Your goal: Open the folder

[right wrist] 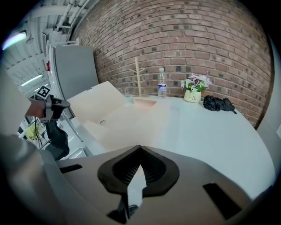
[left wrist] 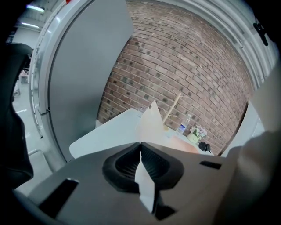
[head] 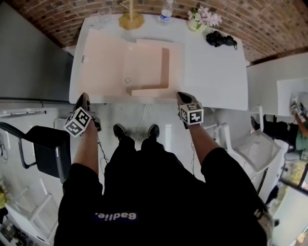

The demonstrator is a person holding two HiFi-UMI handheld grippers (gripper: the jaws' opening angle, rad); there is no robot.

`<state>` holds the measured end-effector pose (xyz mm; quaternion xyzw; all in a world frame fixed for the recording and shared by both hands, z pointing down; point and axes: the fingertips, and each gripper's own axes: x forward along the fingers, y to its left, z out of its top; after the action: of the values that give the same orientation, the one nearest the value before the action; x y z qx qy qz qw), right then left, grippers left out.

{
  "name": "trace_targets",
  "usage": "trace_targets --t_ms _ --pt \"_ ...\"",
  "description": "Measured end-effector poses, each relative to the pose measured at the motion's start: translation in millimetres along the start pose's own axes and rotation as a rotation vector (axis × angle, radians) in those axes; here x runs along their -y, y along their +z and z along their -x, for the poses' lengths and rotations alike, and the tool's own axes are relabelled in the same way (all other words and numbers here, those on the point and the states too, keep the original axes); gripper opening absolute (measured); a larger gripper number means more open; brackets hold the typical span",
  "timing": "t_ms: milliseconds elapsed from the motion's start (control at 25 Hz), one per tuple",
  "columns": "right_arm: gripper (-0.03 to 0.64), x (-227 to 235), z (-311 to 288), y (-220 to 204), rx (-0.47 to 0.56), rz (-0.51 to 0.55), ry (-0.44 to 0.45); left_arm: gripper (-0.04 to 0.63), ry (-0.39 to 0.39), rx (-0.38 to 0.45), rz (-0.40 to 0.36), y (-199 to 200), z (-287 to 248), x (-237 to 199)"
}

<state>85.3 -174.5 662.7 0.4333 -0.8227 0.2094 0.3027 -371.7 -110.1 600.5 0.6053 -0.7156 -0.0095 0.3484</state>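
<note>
Brick-walled room, white round-cornered tabletop (head: 216,81) viewed from above.

Left claw (head: 83,96): jaws pressed together, nothing between them. It was held off the tabletop's near left edge, clear of the folder.

Right claw (head: 181,95): jaws likewise together and empty. It was at the near edge, close to the folder's front right corner.

Pale peach cardboard box folder (head: 144,67): lay left of centre on the tabletop, already open. Its broad cover leaf (head: 101,62) was swung out to the left, with the shallow walled tray to the right. Whether the leaf lay flat or stood tilted could not be told. A small round ring fastener (head: 127,80) sat on the inner face.

Handling, as judged: light, stiff board, smooth enough to slide. The hinge crease looked the weak point. Best pinched at the cover's free outer edge.

Beyond, along the far edge:
- clear plastic water bottle (head: 166,10)
- pot of pink flowers (head: 202,18)
- black crumpled bundle (head: 221,38)
- wooden branched stand (head: 131,18)
</note>
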Motion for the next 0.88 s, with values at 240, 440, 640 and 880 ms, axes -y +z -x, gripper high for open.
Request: trace_targets --t_ms 240,440,640,880 --pt "0.029 2 -1 0 0.003 -0.014 -0.03 0.015 0.046 -0.101 -0.033 -16 -19 -32" --pt "0.029 5 1 0 0.004 -0.013 -0.048 0.023 0.074 -0.18 -0.02 -34 -31 -50" --pt "0.029 6 -1 1 0.007 -0.013 -0.057 0.032 0.087 -0.227 -0.034 -47 -41 -64" --pt "0.029 7 0 0 0.008 -0.002 -0.062 0.038 0.1 -0.263 -0.034 -61 -46 -71"
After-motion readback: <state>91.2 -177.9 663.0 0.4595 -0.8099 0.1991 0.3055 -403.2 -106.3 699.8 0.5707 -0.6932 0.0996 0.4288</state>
